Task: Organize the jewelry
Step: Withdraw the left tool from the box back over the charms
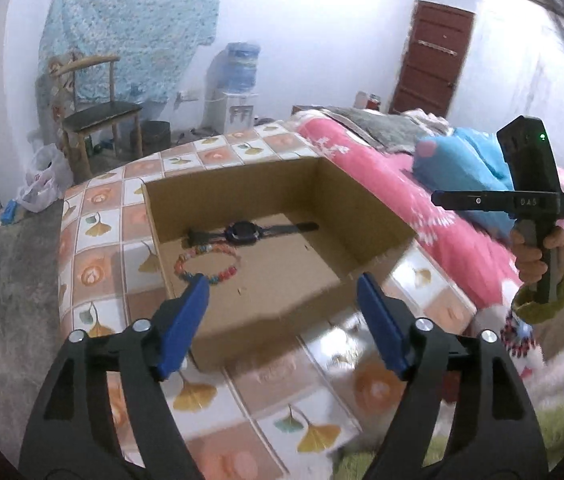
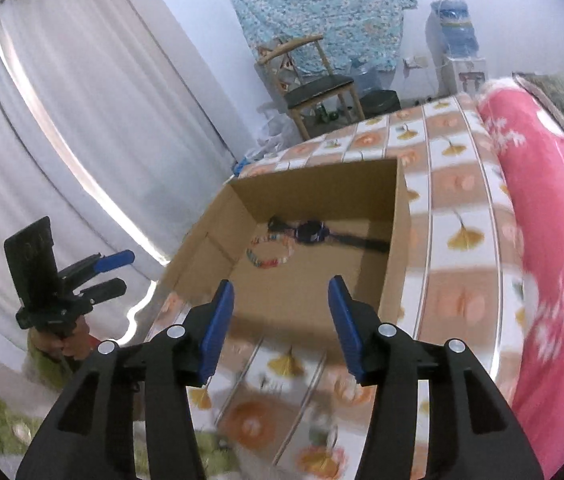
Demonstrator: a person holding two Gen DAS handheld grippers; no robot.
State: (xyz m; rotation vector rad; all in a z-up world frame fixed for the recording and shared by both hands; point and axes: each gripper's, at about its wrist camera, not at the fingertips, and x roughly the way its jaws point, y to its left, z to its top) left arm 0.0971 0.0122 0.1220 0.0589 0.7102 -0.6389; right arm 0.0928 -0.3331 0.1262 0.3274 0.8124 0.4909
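Two grippers hang above the near edge of a cardboard box, both with jaws parted and nothing between them. The left gripper stands spread wide, its blue pads well apart; the tip of its left pad overlaps the bead bracelet in the left wrist view, though whether it touches cannot be told. The right gripper is released too, its jaws less far apart, framing only the box floor.

The box sits open on a bench covered with a tile-and-leaf patterned cloth. Inside it, toward the far wall, lie the coloured bead bracelet and a dark wristwatch with its strap stretched out flat, the bracelet just in front of the watch and near its face.

The left wrist view alone shows the brown door, a blue cushion on the pink blanket, and the person's right hand gripping the other handle. The right wrist view alone shows the white curtain and the left gripper from the side, held off the bench's left edge. Both views blur near the lower edges.
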